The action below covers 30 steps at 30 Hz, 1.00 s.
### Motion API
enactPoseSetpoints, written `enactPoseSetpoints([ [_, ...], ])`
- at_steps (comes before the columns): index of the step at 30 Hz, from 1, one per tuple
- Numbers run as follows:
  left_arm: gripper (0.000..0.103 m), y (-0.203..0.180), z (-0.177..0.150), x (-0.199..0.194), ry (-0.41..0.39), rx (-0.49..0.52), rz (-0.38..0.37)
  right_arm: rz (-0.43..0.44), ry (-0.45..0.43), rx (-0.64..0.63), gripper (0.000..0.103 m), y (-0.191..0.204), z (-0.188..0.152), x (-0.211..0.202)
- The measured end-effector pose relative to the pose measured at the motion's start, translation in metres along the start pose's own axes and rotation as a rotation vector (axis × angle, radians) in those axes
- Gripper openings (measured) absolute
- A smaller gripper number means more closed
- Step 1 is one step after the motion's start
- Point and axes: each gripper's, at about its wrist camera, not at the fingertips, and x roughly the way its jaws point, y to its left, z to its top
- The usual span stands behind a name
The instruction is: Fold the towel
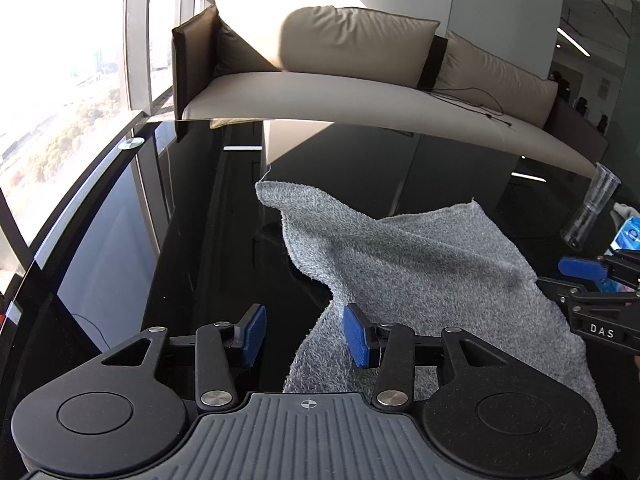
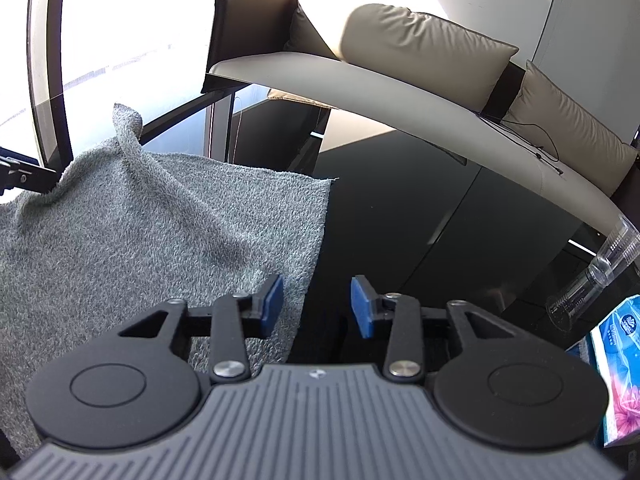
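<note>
Both grippers released, towel rumpled and not yet neatly folded.

Between the parted blue pads of the left gripper (image 1: pixel 305 336) only the black table (image 1: pixel 120 280) is seen; the grey towel (image 1: pixel 420 264) lies just beside and under the right-hand pad, ungrasped. The right gripper (image 2: pixel 318 306) is likewise spread, nothing clamped, the towel's edge resting under its left pad and the bare table ahead. Outward from the jaws, the cloth is seen heaped, one corner raised in a peak, its edges unaligned. A fold may be judged begun at most; smoothing and squaring remain. Farther off, to the right of the jaws, a clear plastic cup (image 2: pixel 592 276) and a tissue pack (image 2: pixel 620 360) are seen.
</note>
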Motion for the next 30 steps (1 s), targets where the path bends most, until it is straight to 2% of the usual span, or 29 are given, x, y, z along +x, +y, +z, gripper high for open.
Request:
enactPoseSetpoints([
  [2, 0.032, -0.004, -0.004, 0.0, 0.0, 0.02, 0.002, 0.022, -0.003, 0.029, 0.045, -0.002, 0.0, -0.001],
  [3, 0.021, -0.006, -0.005, -0.001, -0.002, 0.029, 0.006, 0.027, -0.006, 0.03, 0.045, -0.002, 0.0, -0.002],
  [4, 0.015, -0.007, -0.007, -0.002, -0.003, 0.034, 0.014, 0.029, -0.007, 0.026, 0.045, -0.001, 0.0, -0.002],
  [7, 0.007, -0.009, -0.013, -0.007, -0.01, 0.051, 0.044, 0.024, -0.002, 0.01, 0.045, 0.003, 0.0, -0.001],
  [10, 0.004, -0.007, -0.018, -0.013, -0.011, 0.041, 0.063, 0.02, -0.005, 0.015, 0.045, 0.002, 0.0, -0.001],
  [17, 0.003, -0.002, -0.034, -0.034, -0.021, 0.007, 0.141, 0.015, -0.008, 0.056, 0.045, -0.001, -0.002, -0.001],
  [23, 0.003, 0.0, -0.046, -0.051, -0.017, -0.009, 0.176, 0.024, -0.018, 0.052, 0.045, 0.002, -0.001, -0.002],
  [30, 0.007, 0.006, -0.051, -0.06, -0.032, -0.062, 0.167, 0.031, -0.02, 0.037, 0.045, 0.007, -0.001, -0.002],
])
